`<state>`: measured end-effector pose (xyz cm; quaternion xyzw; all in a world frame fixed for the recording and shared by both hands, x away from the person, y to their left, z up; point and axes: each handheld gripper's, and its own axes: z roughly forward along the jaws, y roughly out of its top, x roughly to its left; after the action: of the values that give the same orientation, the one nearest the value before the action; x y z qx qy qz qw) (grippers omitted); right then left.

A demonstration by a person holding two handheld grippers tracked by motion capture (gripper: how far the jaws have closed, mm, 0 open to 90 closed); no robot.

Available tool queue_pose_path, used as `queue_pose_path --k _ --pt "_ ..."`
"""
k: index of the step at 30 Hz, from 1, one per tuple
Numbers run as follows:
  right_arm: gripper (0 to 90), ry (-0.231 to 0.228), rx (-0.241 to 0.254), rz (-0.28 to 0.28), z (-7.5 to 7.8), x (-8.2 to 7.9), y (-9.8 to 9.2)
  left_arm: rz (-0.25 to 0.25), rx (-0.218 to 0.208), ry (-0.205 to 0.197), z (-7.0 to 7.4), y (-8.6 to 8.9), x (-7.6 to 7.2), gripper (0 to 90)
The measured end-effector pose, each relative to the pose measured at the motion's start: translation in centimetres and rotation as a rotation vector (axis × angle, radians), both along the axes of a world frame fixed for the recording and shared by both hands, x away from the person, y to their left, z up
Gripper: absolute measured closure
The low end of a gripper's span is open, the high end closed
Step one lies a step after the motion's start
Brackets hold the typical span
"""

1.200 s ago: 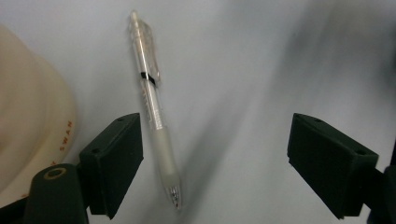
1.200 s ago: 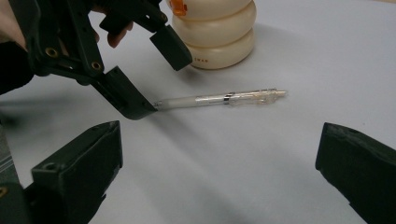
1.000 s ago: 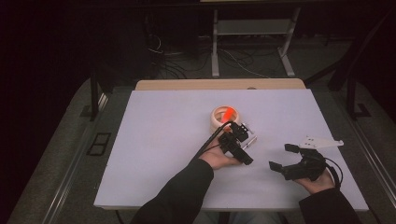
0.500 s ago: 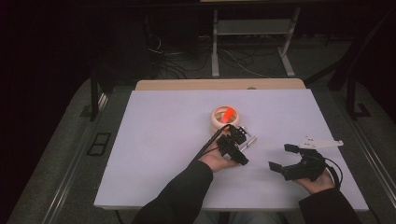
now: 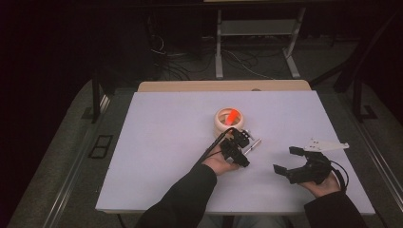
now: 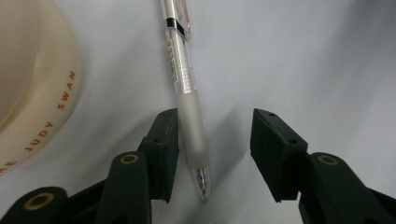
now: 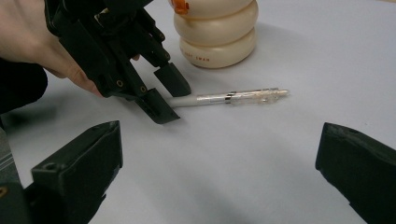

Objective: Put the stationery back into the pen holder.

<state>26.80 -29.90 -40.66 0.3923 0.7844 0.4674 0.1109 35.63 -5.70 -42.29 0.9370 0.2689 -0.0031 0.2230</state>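
Note:
A clear pen with a frosted white grip lies flat on the white table, just in front of a cream ribbed cup. An orange object sits in that cup. My left gripper is open, one jaw on each side of the pen's grip and tip, the left jaw close against it. From the right gripper view the left gripper tilts down over the pen in front of the cup. My right gripper is open and holds nothing, a hand's width to the pen's right.
The cup carries orange lettering and stands very near the left jaw. A wooden tabletop edge shows behind the white surface. Beyond it are a dark floor, cables and a metal stand.
My left gripper has shifted slightly down and toward the person, settling around the pen. The right gripper and the cup have stayed in place.

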Motion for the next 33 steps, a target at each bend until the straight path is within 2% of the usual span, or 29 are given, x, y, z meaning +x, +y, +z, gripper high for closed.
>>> queue_pose_path --k 8,18,25,27,33 --pt "0.2 -0.002 0.001 -0.002 0.01 0.0 -0.03 -0.001 0.016 -0.017 0.02 0.13 0.18 60.3" --pt "0.2 -0.003 0.003 -0.004 0.05 -0.01 -0.04 -0.003 0.058 -0.073 -0.01 -0.06 -0.08 72.5" --pt "0.2 -0.005 0.001 -0.003 0.04 -0.01 -0.02 -0.003 0.076 -0.09 0.02 -0.15 -0.19 77.9" --pt "0.2 -0.004 0.0 -0.003 0.03 0.0 -0.02 -0.013 0.076 -0.105 -0.02 -0.18 -0.21 79.0" --pt "0.2 -0.004 0.0 -0.004 0.02 0.01 -0.01 -0.021 0.066 -0.105 -0.06 -0.14 -0.24 79.4"
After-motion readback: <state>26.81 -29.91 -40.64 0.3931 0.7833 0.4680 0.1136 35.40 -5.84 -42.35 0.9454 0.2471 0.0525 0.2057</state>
